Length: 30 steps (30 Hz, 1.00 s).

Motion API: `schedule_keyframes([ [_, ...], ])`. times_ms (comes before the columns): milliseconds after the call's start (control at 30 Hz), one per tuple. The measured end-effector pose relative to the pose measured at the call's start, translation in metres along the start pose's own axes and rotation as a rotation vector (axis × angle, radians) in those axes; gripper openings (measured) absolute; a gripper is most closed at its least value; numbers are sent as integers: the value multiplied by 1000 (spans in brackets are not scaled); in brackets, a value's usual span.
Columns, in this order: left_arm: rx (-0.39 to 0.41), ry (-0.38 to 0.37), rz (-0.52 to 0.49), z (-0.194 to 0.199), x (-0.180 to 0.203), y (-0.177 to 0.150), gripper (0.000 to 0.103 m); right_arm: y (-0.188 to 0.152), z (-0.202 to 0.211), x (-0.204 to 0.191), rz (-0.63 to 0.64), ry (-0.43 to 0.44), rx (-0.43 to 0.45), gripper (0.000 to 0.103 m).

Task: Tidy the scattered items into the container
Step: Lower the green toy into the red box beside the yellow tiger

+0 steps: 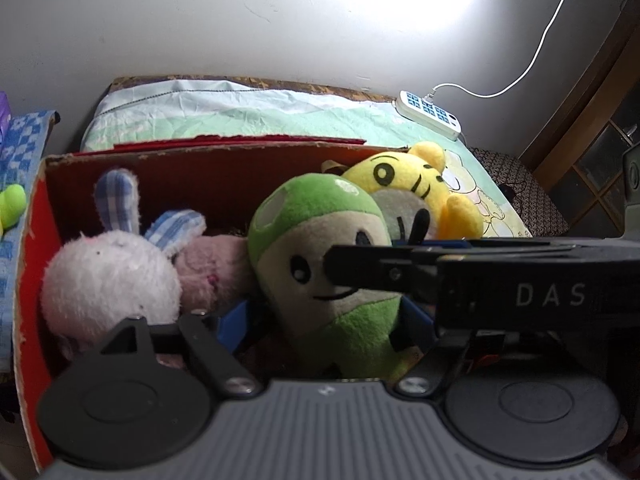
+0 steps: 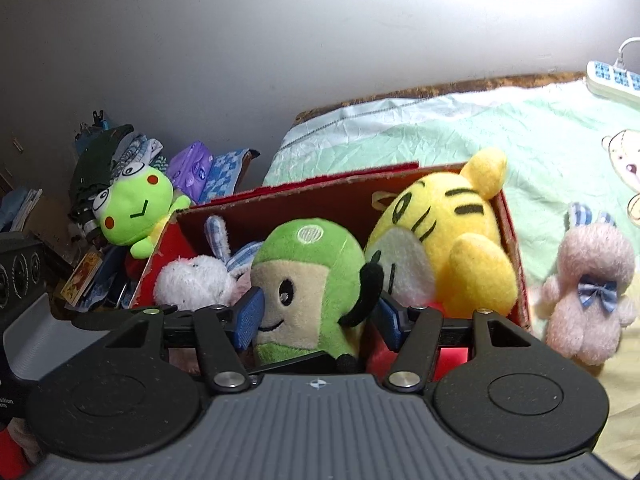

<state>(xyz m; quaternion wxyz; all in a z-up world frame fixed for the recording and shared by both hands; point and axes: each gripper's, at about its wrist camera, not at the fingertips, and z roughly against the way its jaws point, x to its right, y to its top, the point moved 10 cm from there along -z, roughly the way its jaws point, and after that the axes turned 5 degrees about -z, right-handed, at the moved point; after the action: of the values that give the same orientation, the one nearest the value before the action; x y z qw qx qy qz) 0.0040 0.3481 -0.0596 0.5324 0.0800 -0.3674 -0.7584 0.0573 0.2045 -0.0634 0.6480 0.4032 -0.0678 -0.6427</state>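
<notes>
Inside red cardboard box (image 2: 516,240): green-capped beige plush doll (image 2: 312,280) — beside yellow striped tiger plush (image 2: 452,248)
Right gripper (image 2: 316,316): blue pads flank doll — parted, not pressing
Left gripper (image 1: 320,320): jaws apart around doll

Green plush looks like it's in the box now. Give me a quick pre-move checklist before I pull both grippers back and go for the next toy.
1. Green plush inside the red box: ok, it stands between the white bunny and yellow tiger.
2. Right gripper released: ok, blue pads sit apart from the plush on both sides.
3. Left gripper released: cannot tell, the right gripper's body hides one finger.
4. Grippers clear of each other: not ok, the right one crosses close in front of the left.
5. Next toy in sight: ok, pink bunny lies on the bed right of the box.
6. Green frog: not ok, outside the box, left.
</notes>
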Motion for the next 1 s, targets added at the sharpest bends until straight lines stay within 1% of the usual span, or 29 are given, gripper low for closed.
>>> schedule_keyframes([
  [33,3,11,-9,3,0,0,82,4,5,-1,11,-3,30,63],
  [100,16,31,-30,12,2,-1,78,10,14,-5,23,19,72,60],
  [133,26,43,-43,16,3,-1,77,12,17,-7,26,25,82,57],
  [167,34,53,-54,20,4,-2,77,14,18,-9,29,36,93,50],
  [200,41,62,-61,24,4,-2,77,15,18,-12,33,51,97,46],
  [267,49,63,-63,28,4,-2,74,13,15,-17,43,72,83,35],
  [333,47,53,-57,27,5,-3,72,10,8,-21,47,89,59,30],
  [400,36,49,-58,22,8,-4,69,8,4,-19,54,70,52,29],
  [433,27,48,-60,18,10,-4,68,8,2,-17,58,54,47,27],
  [500,11,46,-63,9,13,-5,68,7,1,-15,63,47,33,25],
  [533,3,45,-63,4,15,-5,66,6,1,-14,68,44,30,25],
  [667,-15,58,-76,-7,19,-4,66,4,-4,-7,72,24,29,24],
  [767,-22,62,-70,-6,17,-3,67,5,-4,-4,49,34,28,20],
  [867,-32,75,-50,-3,14,-3,68,5,-1,-5,42,40,32,20],
  [1000,-31,112,-56,5,17,-4,69,5,3,-8,55,30,43,21],
])
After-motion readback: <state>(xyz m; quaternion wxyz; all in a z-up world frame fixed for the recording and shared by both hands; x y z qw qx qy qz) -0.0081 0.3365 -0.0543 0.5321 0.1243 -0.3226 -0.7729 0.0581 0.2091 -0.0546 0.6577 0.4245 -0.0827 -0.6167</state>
